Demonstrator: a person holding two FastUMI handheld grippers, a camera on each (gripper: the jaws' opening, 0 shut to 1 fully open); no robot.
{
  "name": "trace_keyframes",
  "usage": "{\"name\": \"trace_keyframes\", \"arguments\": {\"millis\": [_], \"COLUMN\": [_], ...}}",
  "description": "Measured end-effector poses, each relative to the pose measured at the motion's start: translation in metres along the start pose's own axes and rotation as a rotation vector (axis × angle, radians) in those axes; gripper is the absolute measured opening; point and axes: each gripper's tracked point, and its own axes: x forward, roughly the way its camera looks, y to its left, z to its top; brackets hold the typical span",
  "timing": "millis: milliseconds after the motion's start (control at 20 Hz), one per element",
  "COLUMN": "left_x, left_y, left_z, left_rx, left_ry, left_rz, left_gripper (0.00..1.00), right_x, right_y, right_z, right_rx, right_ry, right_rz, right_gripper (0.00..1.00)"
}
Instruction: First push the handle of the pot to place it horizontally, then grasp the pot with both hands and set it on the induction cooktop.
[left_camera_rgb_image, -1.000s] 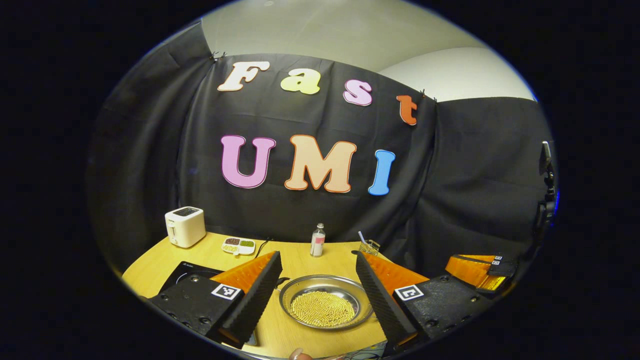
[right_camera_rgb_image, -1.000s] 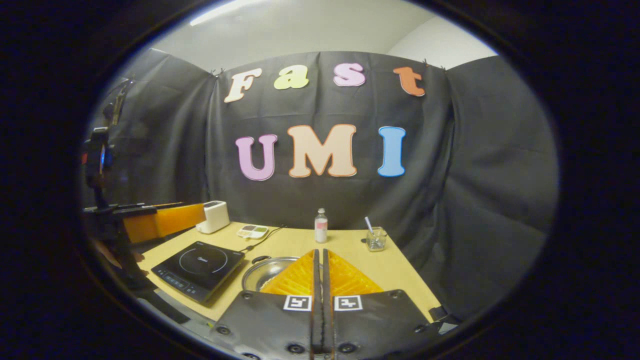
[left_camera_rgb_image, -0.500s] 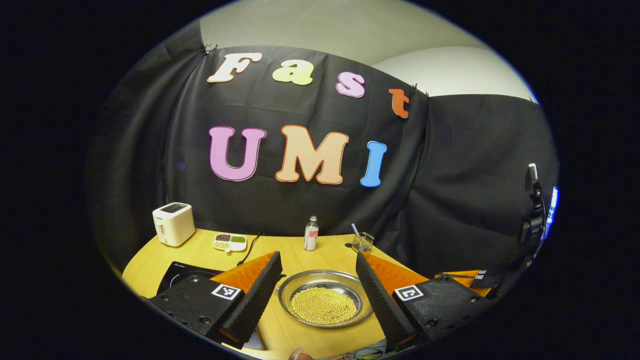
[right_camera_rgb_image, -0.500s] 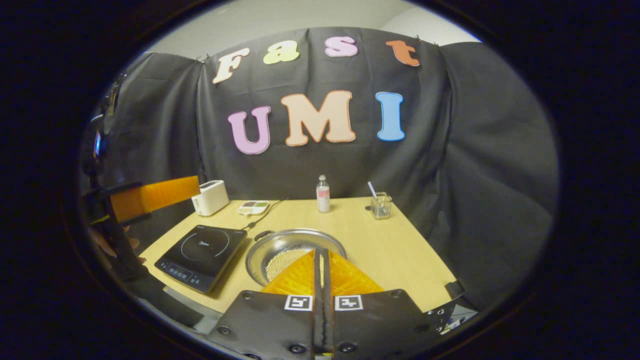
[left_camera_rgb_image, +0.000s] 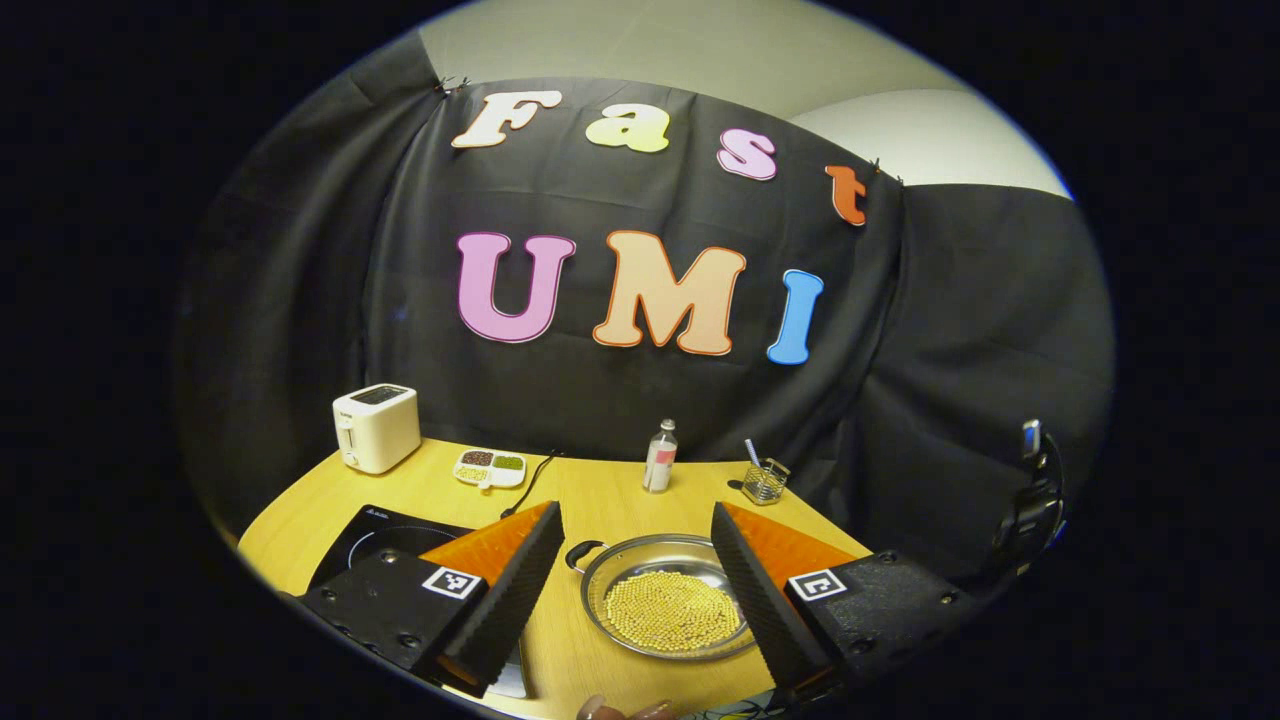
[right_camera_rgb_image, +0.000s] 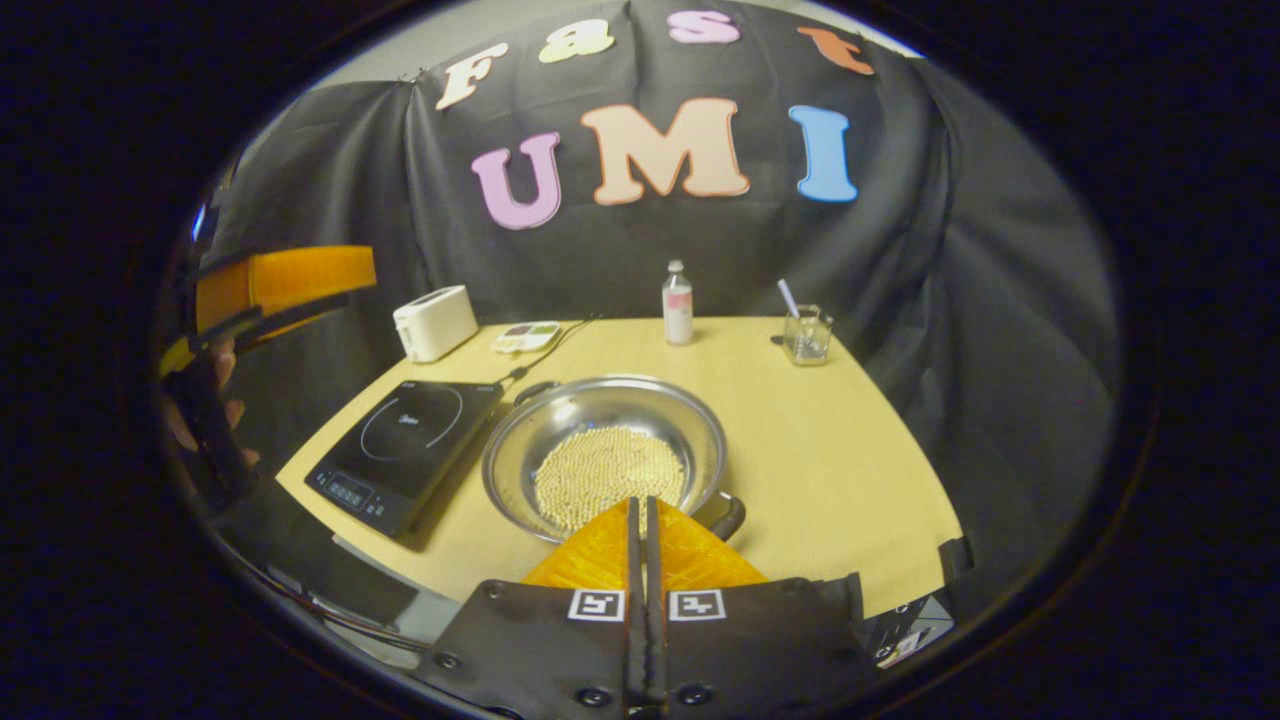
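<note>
Tilting down since the earlier frame, the right gripper (right_camera_rgb_image: 638, 510) now looks onto the pot (right_camera_rgb_image: 604, 455) just ahead of its closed jaws, beside the induction cooktop (right_camera_rgb_image: 405, 445). Between the left gripper's (left_camera_rgb_image: 635, 570) wide-apart jaws, bead-like contents fill the pot, so it likely handles heavy and slippery; its small side handles (right_camera_rgb_image: 728, 515) look safest to grip.
</note>
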Motion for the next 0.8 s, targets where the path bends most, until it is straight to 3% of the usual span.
{"name": "trace_keyframes", "arguments": {"millis": [500,550,800], "left_x": [0.007,0.005,-0.002], "left_y": [-0.001,-0.001,0.004], "left_z": [0.002,0.003,0.005], "left_rx": [0.027,0.029,0.056], "left_ry": [-0.020,-0.017,-0.019], "left_rz": [0.151,0.162,0.230], "left_gripper": [0.96,0.92,0.96], "right_x": [0.037,0.039,0.048], "right_y": [-0.014,-0.013,-0.008], "right_z": [-0.056,-0.059,-0.073], "right_rx": [-0.029,-0.030,-0.043], "right_ry": [0.194,0.206,0.263], "right_rz": [0.143,0.152,0.211], "right_gripper": [0.00,0.00,0.02]}}
